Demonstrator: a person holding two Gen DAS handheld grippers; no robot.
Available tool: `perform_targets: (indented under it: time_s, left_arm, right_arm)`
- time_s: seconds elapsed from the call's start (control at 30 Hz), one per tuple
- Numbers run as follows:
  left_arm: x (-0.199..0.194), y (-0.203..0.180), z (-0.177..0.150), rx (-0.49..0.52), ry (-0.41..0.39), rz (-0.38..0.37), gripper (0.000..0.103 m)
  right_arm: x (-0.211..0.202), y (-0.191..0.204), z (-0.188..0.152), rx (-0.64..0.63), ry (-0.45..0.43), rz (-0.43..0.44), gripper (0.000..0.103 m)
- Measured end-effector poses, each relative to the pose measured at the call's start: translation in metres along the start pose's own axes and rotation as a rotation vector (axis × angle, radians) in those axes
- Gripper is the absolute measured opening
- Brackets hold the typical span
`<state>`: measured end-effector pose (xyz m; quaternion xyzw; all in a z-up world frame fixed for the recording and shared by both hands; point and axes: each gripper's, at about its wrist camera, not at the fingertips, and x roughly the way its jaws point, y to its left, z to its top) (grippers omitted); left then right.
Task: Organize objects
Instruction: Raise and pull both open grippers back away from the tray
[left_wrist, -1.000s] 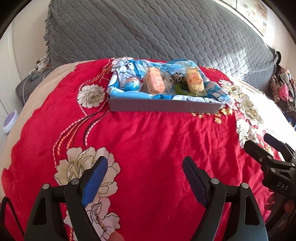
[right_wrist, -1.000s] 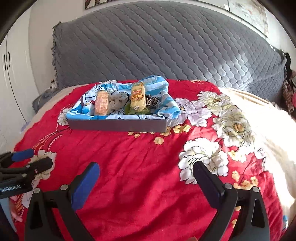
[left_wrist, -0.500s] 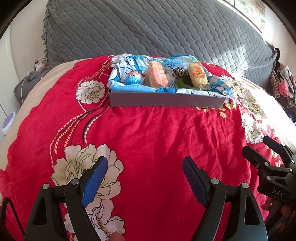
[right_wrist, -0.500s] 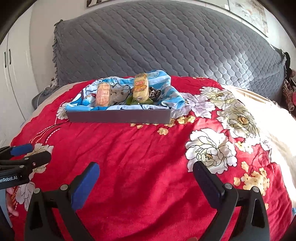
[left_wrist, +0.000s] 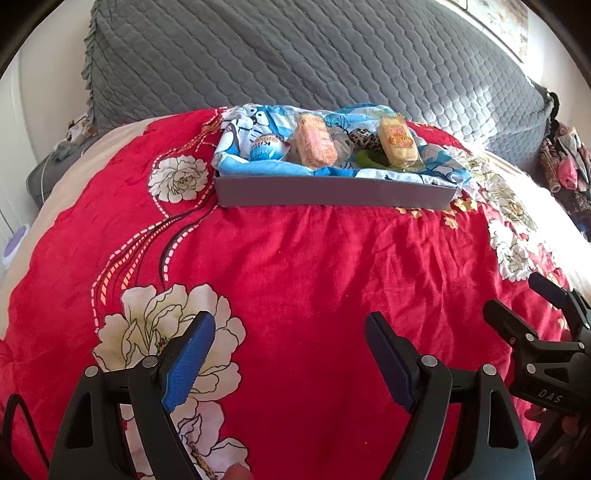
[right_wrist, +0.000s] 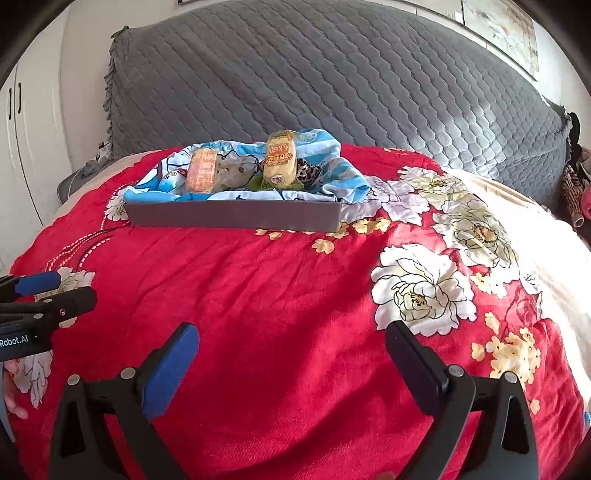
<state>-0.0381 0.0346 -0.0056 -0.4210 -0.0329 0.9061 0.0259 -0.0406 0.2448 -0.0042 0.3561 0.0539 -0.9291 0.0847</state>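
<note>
Far left, a purple-and-white round gadget (left_wrist: 13, 246) is spotted low beside the bed, and white cupboard doors (right_wrist: 16, 155) are seen behind it in the right wrist view. A big grey quilted headboard cover (left_wrist: 295, 62) is stretched across the whole back.

The bed is covered by a red fleece blanket with big white flowers (left_wrist: 295, 266), and nothing is parked on the open stretch between the claws and the box, so the way is clear apart from a few wrinkles.

The left gripper (left_wrist: 290, 354) is held low over the blanket, jaws spread wide with nothing between the blue pads. The right gripper (right_wrist: 291, 365) is held just beside it, also gaping wide and empty.

Up near the headboard, a shallow grey cardboard box (left_wrist: 332, 192) is sat on the blanket, lined with a blue-and-white cartoon cloth (left_wrist: 243, 129) that's spilled over its right end. Inside, left to right: a blue egg-shaped wrapped sweet (left_wrist: 267, 147), an orange wrapped snack bar (left_wrist: 316, 146), a leopard-print scrunchie (left_wrist: 364, 138) tucked behind, something green (left_wrist: 367, 160) (can't be made out), and a yellow wrapped snack bar (left_wrist: 399, 142) propped on top of it.

Far right, a heap of patterned clothes (left_wrist: 565, 158) is piled off the bed edge.
</note>
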Motion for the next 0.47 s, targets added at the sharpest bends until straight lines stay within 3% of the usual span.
perform_targets:
  time_s: [0.33,0.47]
  left_arm:
    - [0.0017,0.0009,-0.0043,0.009,-0.026,-0.022,0.084]
    - [-0.0002,-0.0005,-0.0052,0.025,-0.040,0.011,0.084]
  right_arm:
    - [0.0002,0.0020,0.0000,-0.013,-0.007,0.002,0.102]
    - [-0.0003,-0.0002,0.0003,-0.004,-0.010,-0.002,0.102]
